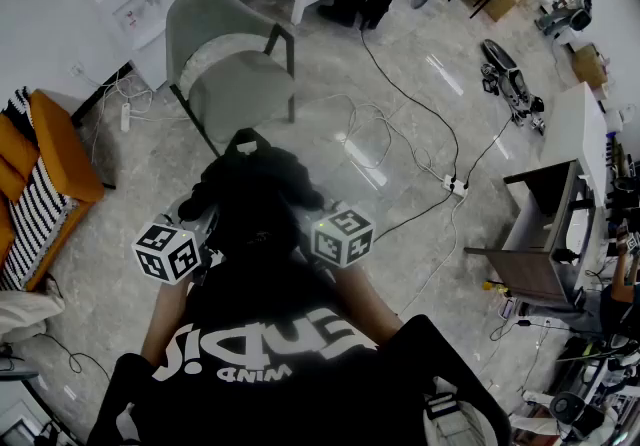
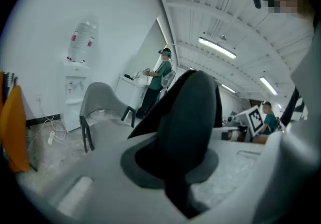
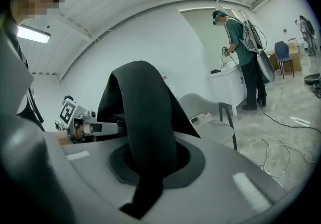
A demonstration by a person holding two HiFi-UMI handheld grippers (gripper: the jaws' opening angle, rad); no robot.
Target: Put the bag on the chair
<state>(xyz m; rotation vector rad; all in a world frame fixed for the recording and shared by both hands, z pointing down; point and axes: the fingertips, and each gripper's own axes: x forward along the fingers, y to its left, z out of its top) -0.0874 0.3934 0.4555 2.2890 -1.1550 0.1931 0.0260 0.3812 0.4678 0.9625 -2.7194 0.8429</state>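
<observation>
pinching one black strap in my left gripper (image 2: 173, 168) and the other in my right gripper (image 3: 150, 165), both clamped tight. the bag (image 1: 255, 196) hangs between them in front of me, short of the grey chair (image 1: 235, 74). likely trouble: a strap sliding out of so thin a pinch, dropping the bag on the floor, or loose cables (image 1: 372, 134) beside the chair snagging my step.

Ahead of me the pale glossy floor (image 1: 330, 54) carries the grey chair (image 1: 235, 74), standing upright. Loose white cables (image 1: 365, 124) and a power strip (image 1: 457, 186) lie on it to the chair's right.
</observation>
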